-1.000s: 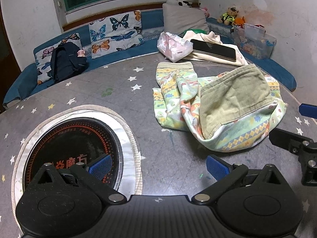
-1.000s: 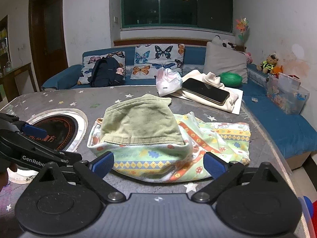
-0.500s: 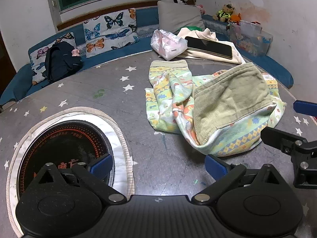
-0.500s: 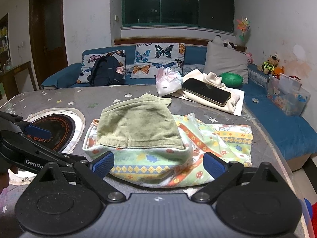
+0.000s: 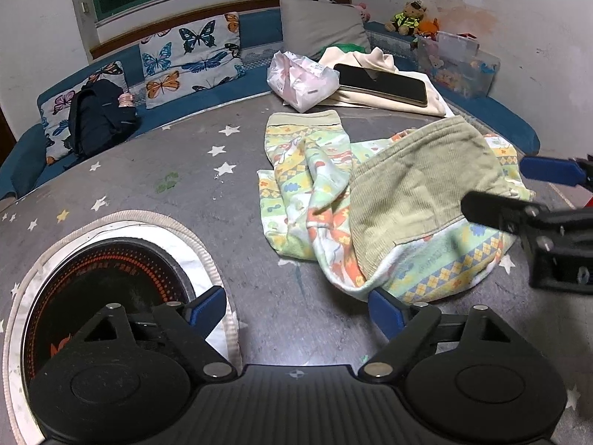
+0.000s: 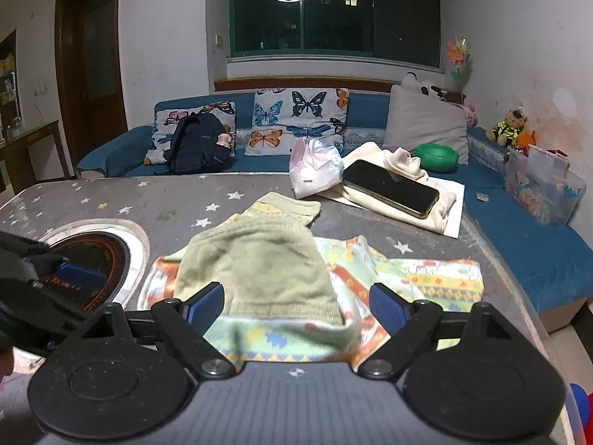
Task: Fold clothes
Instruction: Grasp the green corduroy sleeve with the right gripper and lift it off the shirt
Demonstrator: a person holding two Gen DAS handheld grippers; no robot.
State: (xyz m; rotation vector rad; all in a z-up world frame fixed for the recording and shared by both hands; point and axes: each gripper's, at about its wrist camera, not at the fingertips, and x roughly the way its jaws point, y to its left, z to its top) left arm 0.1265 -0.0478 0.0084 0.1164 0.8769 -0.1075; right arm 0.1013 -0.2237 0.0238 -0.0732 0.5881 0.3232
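Looking down the left claw (image 5: 296, 307), found the patterned garment (image 5: 292, 193) crumpled on the grey star-printed worktop (image 5: 185, 155), out at about 1 o'clock. Noted pale green knit printed with orange, yellow and blue bands of diamonds and small figures, bunched into ridges, with a plain olive ribbed band at the far end, toward 12 o'clock. Saw an olive ribbed cloth (image 5: 418, 193) spread over its 3 o'clock half, with the printed hem curling out from under the near edge. Could not tell whether lining of the same piece or a separate item.

Found the left claw's jaws wide, though just narrowed a little, with only bare worktop between them. Saw its right pad just beside the hem's near corner, not pressing it. Picked out the right claw (image 6: 296, 304) likewise wide and just drawn in somewhat, with the garment's near edge lying between the blue pads and neither pad pressing on cloth. Saw that claw's two fingers reaching in from 3 o'clock in the left view, in front of the garment's edge.

Registered a round black hob (image 5: 96, 289) set into the worktop at 9 o'clock, well apart from the garment. Spotted, beyond at 12 o'clock, a dark phone (image 5: 381, 83) resting on folded cream cloth (image 5: 374, 57), with a pink-and-white bag (image 5: 300, 78) touching that cloth at its 9 o'clock side.
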